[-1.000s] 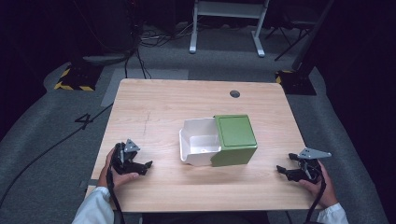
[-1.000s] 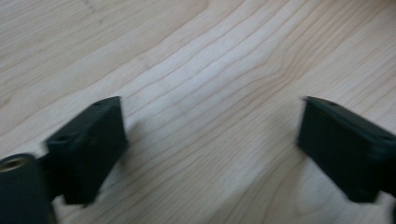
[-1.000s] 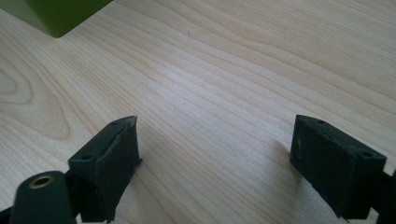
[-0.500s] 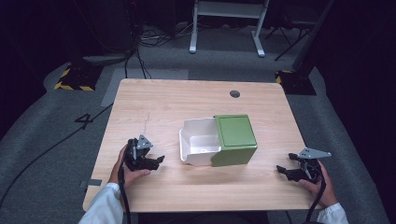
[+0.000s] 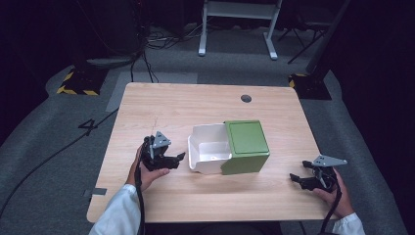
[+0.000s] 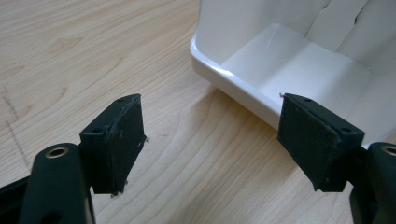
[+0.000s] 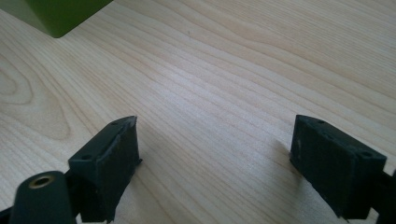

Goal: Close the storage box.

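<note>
High view puts a white box (image 5: pixel 209 149) with a green sleeve (image 5: pixel 246 146) pushed halfway over it near the middle of the wooden table (image 5: pixel 166 105). Its open white end faces the left gripper (image 5: pixel 177 159), whose tips sit just beside it, apart from the rim. From the left gripper view, jaws are spread wide with nothing between them; the white box's (image 6: pixel 280 60) corner lies ahead, toward the right jaw. Well off on the sleeve's far side, the right gripper (image 5: pixel 296 178) rests low over bare wood, jaws likewise spread, a green corner (image 7: pixel 60 16) ahead at upper left.
</note>
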Tool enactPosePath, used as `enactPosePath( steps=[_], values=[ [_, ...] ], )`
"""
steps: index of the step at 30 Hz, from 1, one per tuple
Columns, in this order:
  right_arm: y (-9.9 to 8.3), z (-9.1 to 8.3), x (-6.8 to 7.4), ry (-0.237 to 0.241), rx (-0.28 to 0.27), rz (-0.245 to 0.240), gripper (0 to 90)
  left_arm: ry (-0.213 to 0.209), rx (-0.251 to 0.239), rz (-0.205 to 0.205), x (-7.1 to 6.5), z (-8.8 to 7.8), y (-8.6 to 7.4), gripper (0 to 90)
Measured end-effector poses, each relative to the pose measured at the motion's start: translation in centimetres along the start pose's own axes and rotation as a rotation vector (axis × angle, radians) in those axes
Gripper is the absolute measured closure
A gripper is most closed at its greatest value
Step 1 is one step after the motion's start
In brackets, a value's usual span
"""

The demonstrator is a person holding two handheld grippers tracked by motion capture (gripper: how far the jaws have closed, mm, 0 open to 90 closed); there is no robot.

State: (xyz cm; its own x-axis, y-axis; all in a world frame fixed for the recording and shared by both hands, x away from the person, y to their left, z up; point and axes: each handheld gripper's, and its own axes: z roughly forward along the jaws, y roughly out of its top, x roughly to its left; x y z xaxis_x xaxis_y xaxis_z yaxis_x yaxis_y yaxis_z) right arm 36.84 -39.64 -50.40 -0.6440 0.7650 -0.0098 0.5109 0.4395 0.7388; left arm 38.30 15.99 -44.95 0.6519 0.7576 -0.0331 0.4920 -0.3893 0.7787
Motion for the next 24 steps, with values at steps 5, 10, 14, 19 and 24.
enactPosePath(
  steps=[5,10,14,19,24],
  values=[
    [0.0,0.0,0.0,0.0,0.0,0.001,15.3,-0.013,0.006,-0.018,-0.4,0.9,0.4,23.1],
    [0.0,0.0,0.0,0.0,0.0,0.0,15.3,-0.027,0.017,-0.023,-0.6,2.0,0.9,23.3],
    [0.0,0.0,0.0,0.0,0.0,-0.001,15.4,-0.042,0.037,-0.032,-0.7,2.8,0.8,23.1],
    [0.0,0.0,0.0,0.001,0.0,-0.001,15.5,-0.084,0.04,-0.08,-0.4,3.4,0.6,23.7],
    [0.0,0.0,0.0,0.0,0.0,-0.002,15.5,-0.116,0.068,-0.084,-0.8,4.4,0.9,33.2]
  ],
)
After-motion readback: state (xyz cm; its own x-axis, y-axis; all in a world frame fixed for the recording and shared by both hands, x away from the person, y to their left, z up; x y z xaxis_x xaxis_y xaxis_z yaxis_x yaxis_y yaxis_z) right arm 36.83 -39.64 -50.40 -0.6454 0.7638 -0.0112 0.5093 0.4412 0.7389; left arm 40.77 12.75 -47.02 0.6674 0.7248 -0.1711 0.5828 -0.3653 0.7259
